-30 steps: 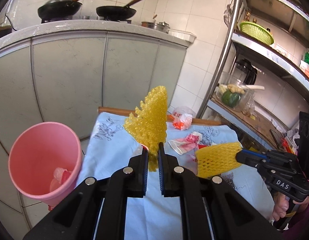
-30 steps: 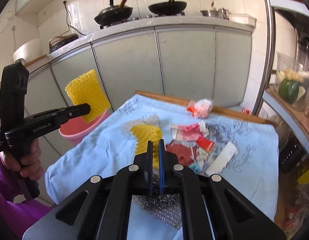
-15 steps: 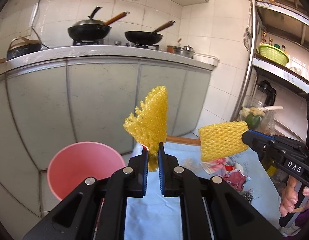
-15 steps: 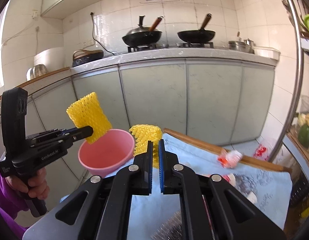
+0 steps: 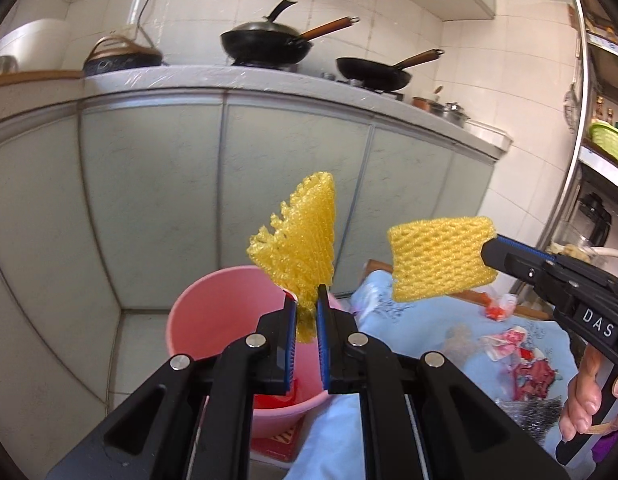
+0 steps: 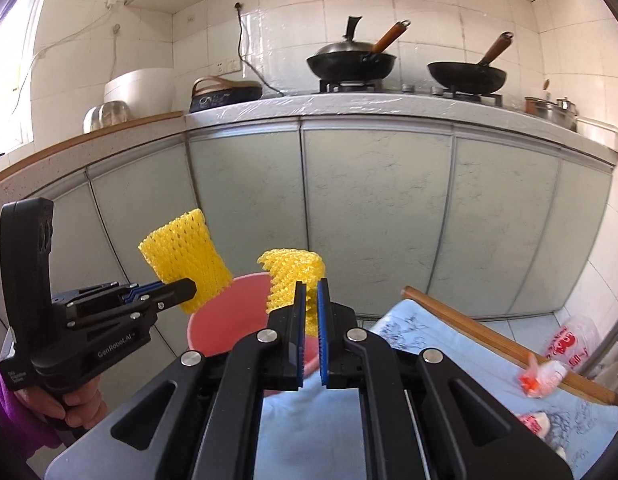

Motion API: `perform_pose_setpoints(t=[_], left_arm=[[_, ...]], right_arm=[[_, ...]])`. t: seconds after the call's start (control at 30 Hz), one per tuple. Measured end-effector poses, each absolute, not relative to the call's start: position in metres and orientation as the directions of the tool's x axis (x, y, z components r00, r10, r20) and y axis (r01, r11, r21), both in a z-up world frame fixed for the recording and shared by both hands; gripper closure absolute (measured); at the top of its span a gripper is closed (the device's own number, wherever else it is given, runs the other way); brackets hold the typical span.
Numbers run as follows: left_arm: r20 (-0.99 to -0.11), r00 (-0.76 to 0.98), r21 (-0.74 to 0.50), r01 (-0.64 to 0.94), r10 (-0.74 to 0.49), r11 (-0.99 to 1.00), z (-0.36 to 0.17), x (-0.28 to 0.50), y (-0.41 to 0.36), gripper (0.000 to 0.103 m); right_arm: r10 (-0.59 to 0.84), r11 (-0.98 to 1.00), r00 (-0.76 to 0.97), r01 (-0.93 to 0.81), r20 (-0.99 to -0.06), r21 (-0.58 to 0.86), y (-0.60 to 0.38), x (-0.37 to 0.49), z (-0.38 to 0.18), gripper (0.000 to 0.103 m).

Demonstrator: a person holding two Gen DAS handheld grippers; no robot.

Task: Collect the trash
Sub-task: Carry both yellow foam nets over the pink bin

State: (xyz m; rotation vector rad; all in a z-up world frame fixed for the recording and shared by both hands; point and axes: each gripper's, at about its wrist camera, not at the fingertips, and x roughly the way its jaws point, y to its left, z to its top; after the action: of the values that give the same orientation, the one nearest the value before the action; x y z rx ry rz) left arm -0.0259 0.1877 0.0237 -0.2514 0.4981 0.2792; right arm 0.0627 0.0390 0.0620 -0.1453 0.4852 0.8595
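Two yellow foam nets, one pinched tight in my left fingers (image 5: pixel 307 316) and one in my right fingers (image 6: pixel 312 312), hang just above the pink bucket (image 5: pixel 213 320), the left net (image 5: pixel 299 248) nearer it than the right net (image 5: pixel 441 258).

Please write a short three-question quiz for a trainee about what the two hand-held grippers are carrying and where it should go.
1. True or false: each hand-held gripper is shut on a piece of yellow foam net.
2. Which container stands just beyond the left hand-held gripper? A) green basket B) pink bucket C) black wok
3. Fill in: scraps of trash lie on the light blue ____.

Key
1. True: the left hand-held gripper clamps one yellow foam net, the right hand-held gripper another yellow foam net.
2. B, the pink bucket.
3. Cloth: the blue cloth holds the red and white wrappers.
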Motion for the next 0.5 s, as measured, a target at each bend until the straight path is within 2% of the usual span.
perform_pose_setpoints(t=[0.33,0.5], left_arm=[[-0.605,0.754,-0.166,-0.435,0.257,0.885,-0.029,-0.018,0.23,0.094],[-0.646,0.72,-0.16,-0.452,0.253,0.878,-0.049,-0.014,0.239,0.094]], right_arm=[[0.696,0.61,0.497,-0.79,-0.519,0.061,0.102,0.079,0.031,0.097],[0.675,0.61,0.462,-0.788,-0.576,0.083,0.124,0.09,0.01,0.097]])
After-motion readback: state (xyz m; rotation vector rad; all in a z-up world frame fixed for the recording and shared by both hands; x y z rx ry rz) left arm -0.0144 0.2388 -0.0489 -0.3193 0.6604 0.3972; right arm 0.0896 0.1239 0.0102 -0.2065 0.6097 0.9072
